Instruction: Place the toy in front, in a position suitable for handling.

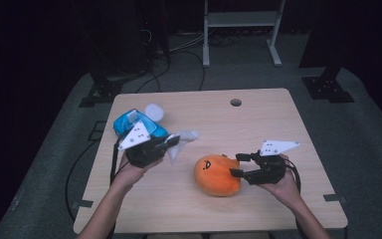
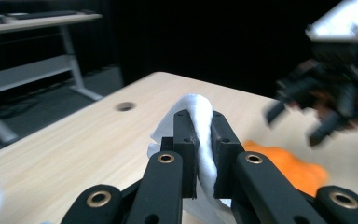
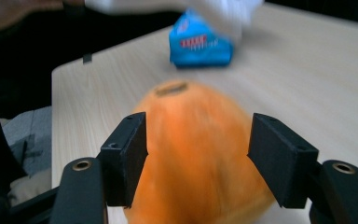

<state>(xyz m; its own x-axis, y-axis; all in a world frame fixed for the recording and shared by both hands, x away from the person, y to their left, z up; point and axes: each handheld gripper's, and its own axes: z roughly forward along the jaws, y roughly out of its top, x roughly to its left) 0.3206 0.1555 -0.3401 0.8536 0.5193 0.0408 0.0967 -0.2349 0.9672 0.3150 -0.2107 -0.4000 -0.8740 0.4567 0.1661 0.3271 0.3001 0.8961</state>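
Tissue (image 2: 200, 135) is pinched between the closed jaws of the left gripper (image 1: 171, 141), left of centre in the high view, and hangs lifted off the table (image 1: 258, 114), its loose end trailing toward the middle. In the left gripper view the white sheet runs up between the two pads and folds over their tips. Just behind that gripper, toward the upper left of the tabletop, lies the blue pack (image 1: 127, 122) with a white wad (image 1: 154, 112) beside it. Lower and right of centre sits the orange plush toy (image 1: 216, 175); the right gripper (image 1: 238, 166) stands with its jaws wide, one on each side of the toy's near end, and whether the pads touch it I cannot tell. The step in hand looks like carrying the pulled tissue over to the toy. Next, the left gripper would need to keep its pinch and bring the sheet down onto the orange surface while the right steadies the toy.
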